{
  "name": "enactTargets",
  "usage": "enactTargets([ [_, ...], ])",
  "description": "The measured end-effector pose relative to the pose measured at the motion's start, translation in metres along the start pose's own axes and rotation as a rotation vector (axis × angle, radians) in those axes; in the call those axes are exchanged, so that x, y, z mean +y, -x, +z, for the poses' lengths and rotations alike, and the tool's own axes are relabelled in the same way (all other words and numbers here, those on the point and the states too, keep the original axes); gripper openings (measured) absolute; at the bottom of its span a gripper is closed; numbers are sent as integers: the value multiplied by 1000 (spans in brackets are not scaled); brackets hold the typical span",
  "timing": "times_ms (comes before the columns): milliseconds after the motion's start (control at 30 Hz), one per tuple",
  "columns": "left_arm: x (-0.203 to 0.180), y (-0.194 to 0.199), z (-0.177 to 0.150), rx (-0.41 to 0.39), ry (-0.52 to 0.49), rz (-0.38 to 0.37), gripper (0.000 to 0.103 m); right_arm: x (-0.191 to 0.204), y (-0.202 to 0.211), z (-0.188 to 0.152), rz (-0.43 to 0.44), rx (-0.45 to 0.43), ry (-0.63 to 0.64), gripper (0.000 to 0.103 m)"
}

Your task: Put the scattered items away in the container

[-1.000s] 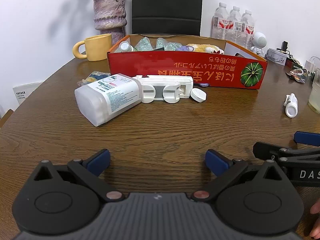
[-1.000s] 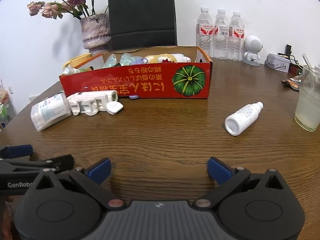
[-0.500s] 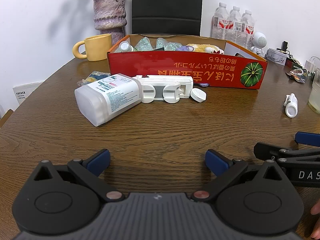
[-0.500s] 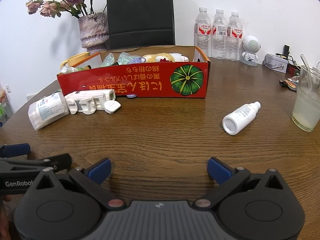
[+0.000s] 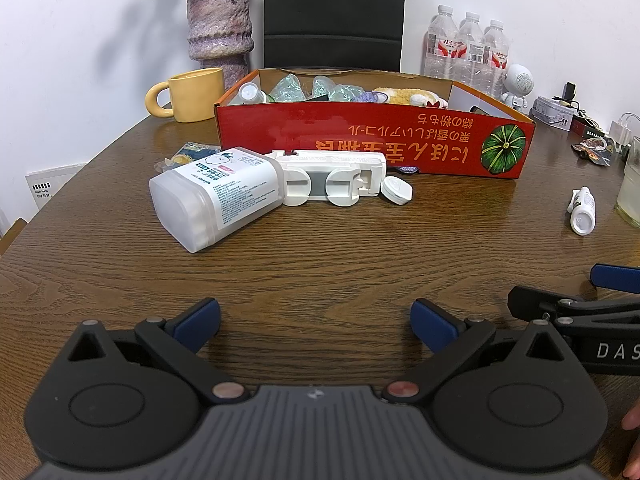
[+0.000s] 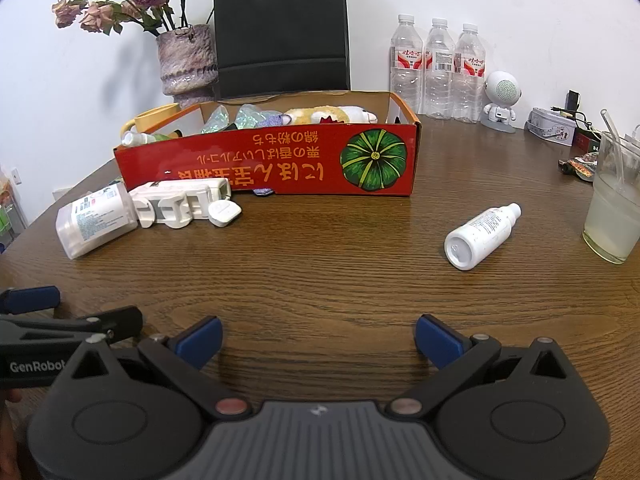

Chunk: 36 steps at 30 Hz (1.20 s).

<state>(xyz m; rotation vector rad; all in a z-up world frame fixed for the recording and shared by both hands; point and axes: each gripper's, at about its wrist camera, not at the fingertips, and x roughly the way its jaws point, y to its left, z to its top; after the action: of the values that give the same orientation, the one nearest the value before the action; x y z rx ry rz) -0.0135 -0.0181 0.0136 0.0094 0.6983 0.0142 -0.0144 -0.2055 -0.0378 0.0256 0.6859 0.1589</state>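
Both the left gripper (image 5: 315, 322) and right gripper (image 6: 318, 334) are hovering wide open and empty over the wooden table (image 6: 320, 280), while a white tub (image 5: 216, 196), a white clip device (image 5: 332, 180) and a small white bottle (image 6: 482, 236) are lying in front of the red pumpkin box (image 6: 280, 164).

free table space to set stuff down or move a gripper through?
Bare wood between both open grippers and the red box; also between the small white bottle and box. Crowded at the box's left front: tub, white holder, cap.
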Motion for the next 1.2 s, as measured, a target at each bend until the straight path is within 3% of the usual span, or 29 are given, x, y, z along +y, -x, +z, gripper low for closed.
enactTargets([
  [867, 4, -1, 2, -2, -5, -12, 103, 4, -2, -1, -47, 14, 28, 103],
  [933, 7, -2, 4, -16, -32, -34, 103, 5, -3, 0, -33, 14, 40, 103],
  [1000, 14, 5, 9, -77, -90, -46, 103, 5, -5, 4, -1, 29, 74, 103],
  [1067, 25, 16, 23, -169, -151, 43, 103, 5, -6, 14, 14, 73, 116, 103],
  [1133, 42, 19, 41, -238, -162, 111, 103, 8, -2, 26, 21, 57, 157, 103],
  [1200, 58, 5, 59, -187, -178, 41, 103, 14, -1, 43, 72, 5, 225, 103],
])
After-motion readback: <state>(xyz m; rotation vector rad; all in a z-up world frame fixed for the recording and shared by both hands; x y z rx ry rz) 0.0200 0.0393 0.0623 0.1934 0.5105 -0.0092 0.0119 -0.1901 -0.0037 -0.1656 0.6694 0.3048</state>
